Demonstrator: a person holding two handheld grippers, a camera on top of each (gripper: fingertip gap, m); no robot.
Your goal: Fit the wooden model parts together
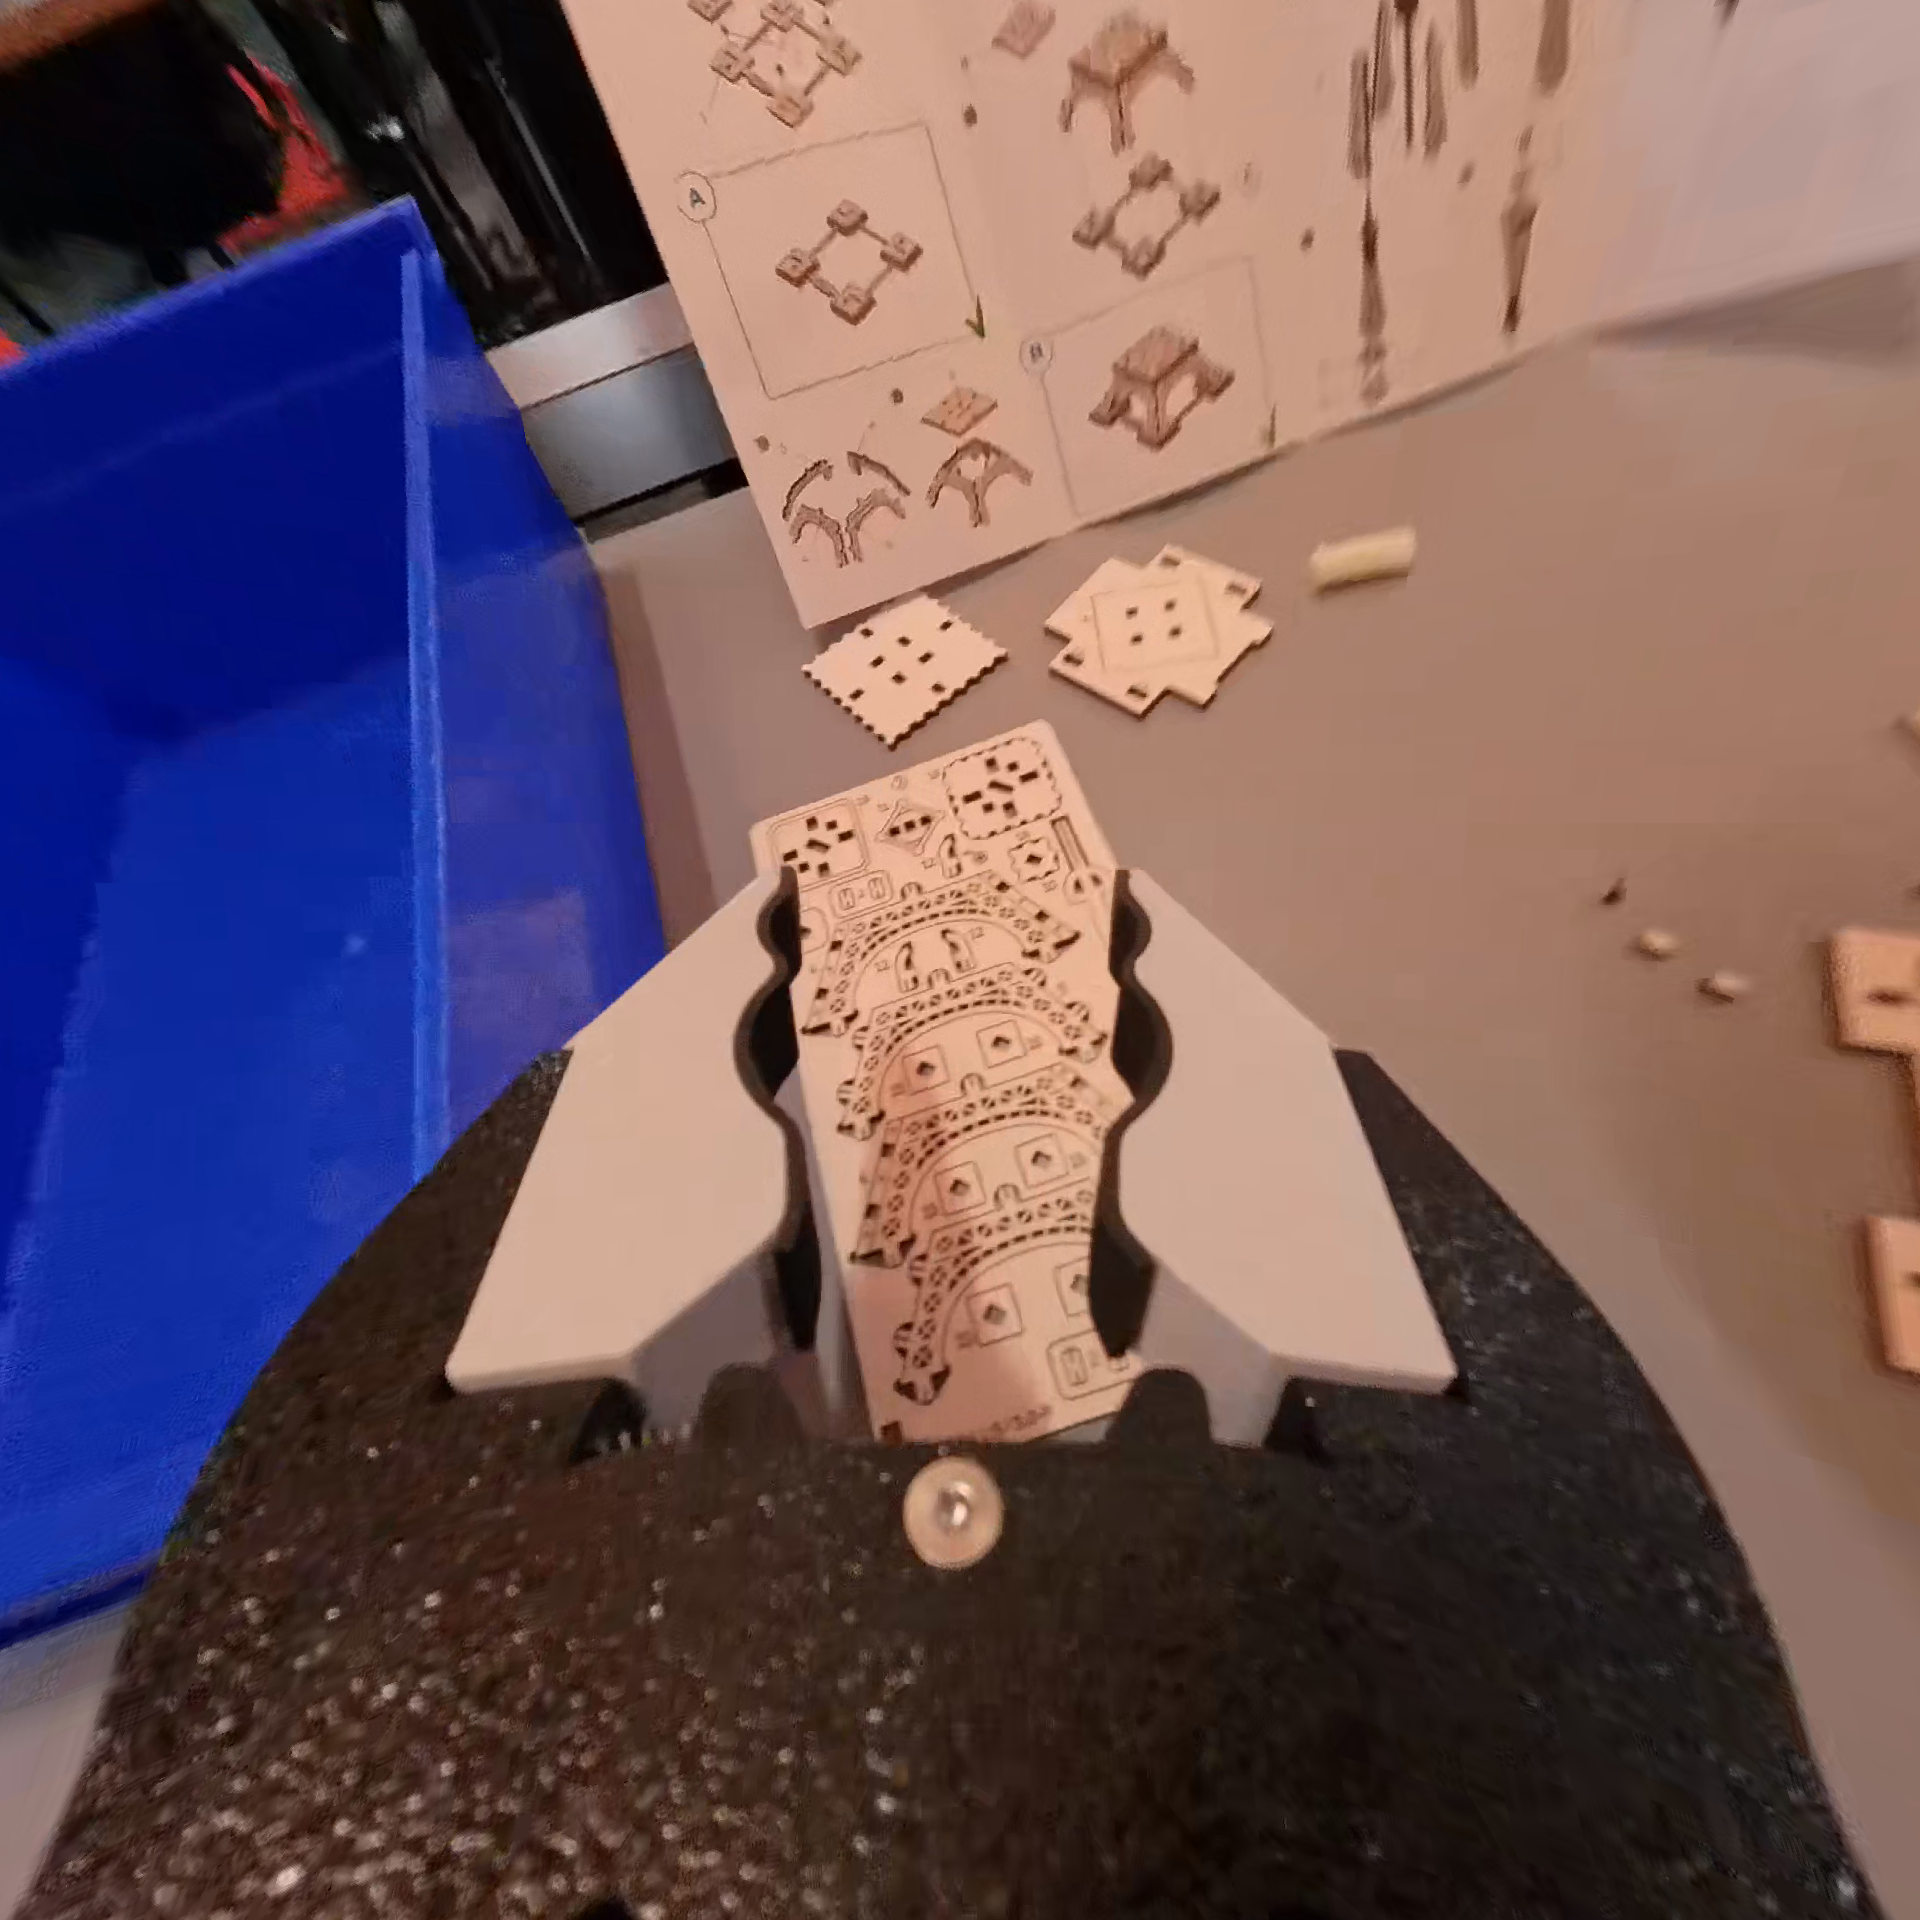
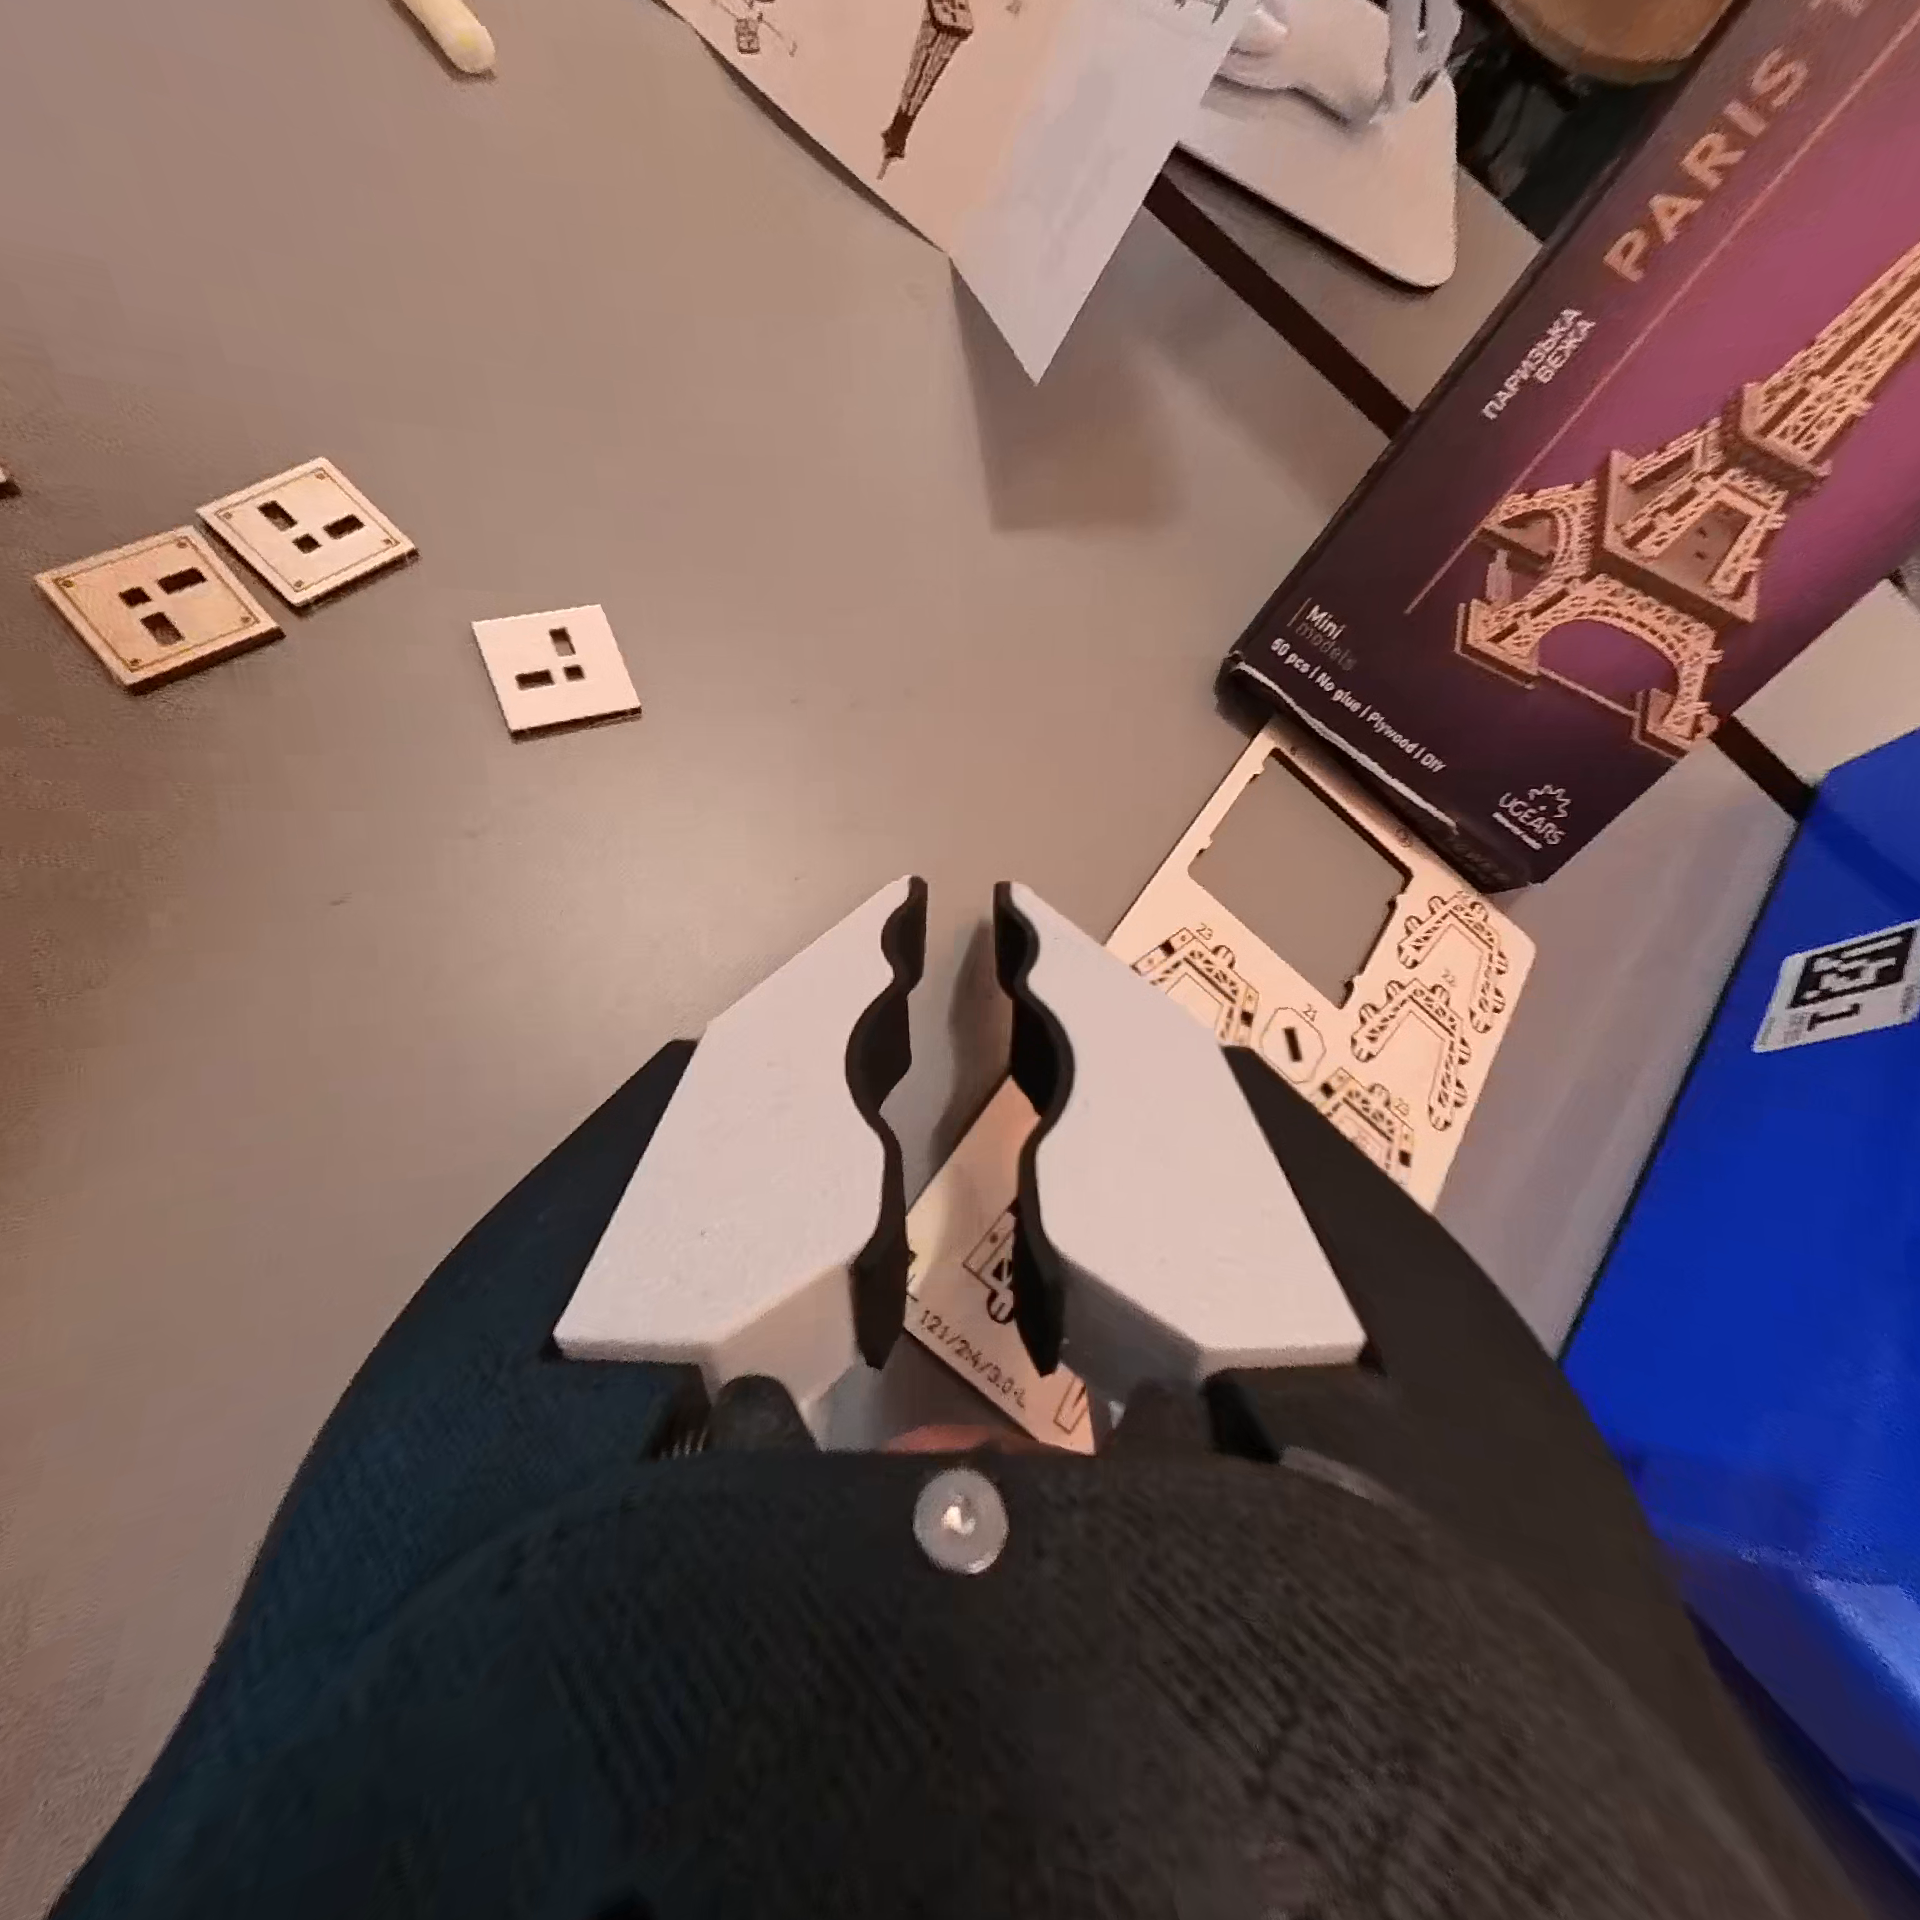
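- Between the fingers of the left gripper (image 1: pixel 954 904) lies a laser-cut plywood sheet (image 1: pixel 966 1091) of arched lattice parts; the jaws stand spread, and whether the pads touch its edges I cannot tell.
- Just past the left fingertips, 2 loose wooden plates rest on the grey table (image 1: pixel 1455 831): a toothed square plate (image 1: pixel 904 655) ahead and slightly left, a cross-shaped plate (image 1: pixel 1158 634) ahead and right.
- Beyond those plates stands the instruction sheet (image 1: pixel 935 260), tilted up; a blue bin (image 1: pixel 260 831) sits left of the fingers.
- Right gripper (image 2: pixel 958 888) has its jaws nearly closed with a narrow gap at the tips, gripping nothing visible; a second part sheet (image 2: pixel 1340 997) with a square cut-out lies under and right of them.
- Left of the right fingers, well apart, lie 3 small square slotted pieces (image 2: pixel 556 670).
- Ahead and right, the model's box (image 2: pixel 1621 499) rests touching that sheet's far edge.
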